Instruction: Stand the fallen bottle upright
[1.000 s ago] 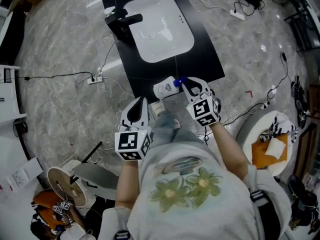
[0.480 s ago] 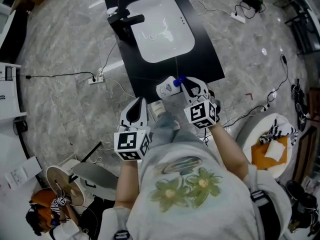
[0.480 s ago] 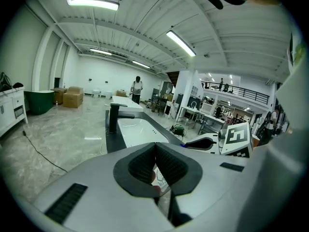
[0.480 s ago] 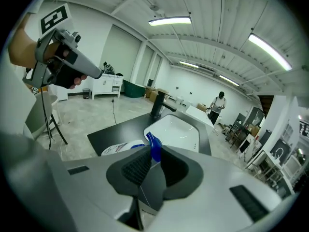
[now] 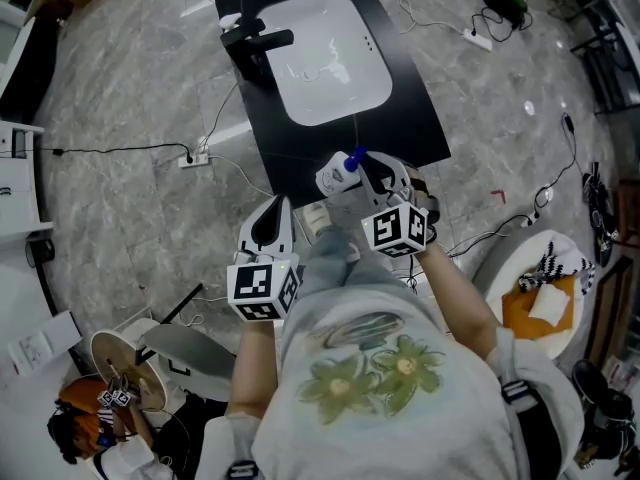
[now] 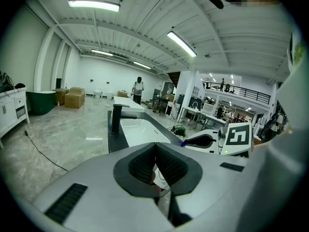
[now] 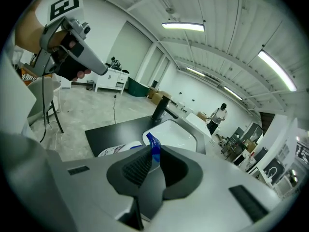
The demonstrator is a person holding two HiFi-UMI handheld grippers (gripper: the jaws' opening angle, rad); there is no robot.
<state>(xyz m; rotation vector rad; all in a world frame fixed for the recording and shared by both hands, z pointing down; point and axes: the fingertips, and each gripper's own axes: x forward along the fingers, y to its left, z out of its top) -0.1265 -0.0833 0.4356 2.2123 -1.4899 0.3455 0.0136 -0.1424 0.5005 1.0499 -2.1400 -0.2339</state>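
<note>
A white bottle [image 5: 336,177] with a blue spray cap [image 5: 357,155] lies tilted over the front edge of the black counter [image 5: 300,148]. My right gripper [image 5: 366,168] has the blue cap [image 7: 154,149] between its pads, and its jaws are closing on it. The white body [image 7: 118,150] sticks out to the left of the jaws. My left gripper [image 5: 275,208] hangs near my body, left of the bottle, its pads [image 6: 145,163] pressed together with nothing between them.
A white sink [image 5: 330,58] with a black faucet [image 5: 255,40] sits in the counter beyond the bottle. Cables and a power strip [image 5: 190,158] lie on the marble floor at the left. A round white seat [image 5: 540,288] stands at the right.
The right gripper has rolled and risen a little with the bottle, whose body has lifted and swung toward the counter. The left gripper has stayed in place.
</note>
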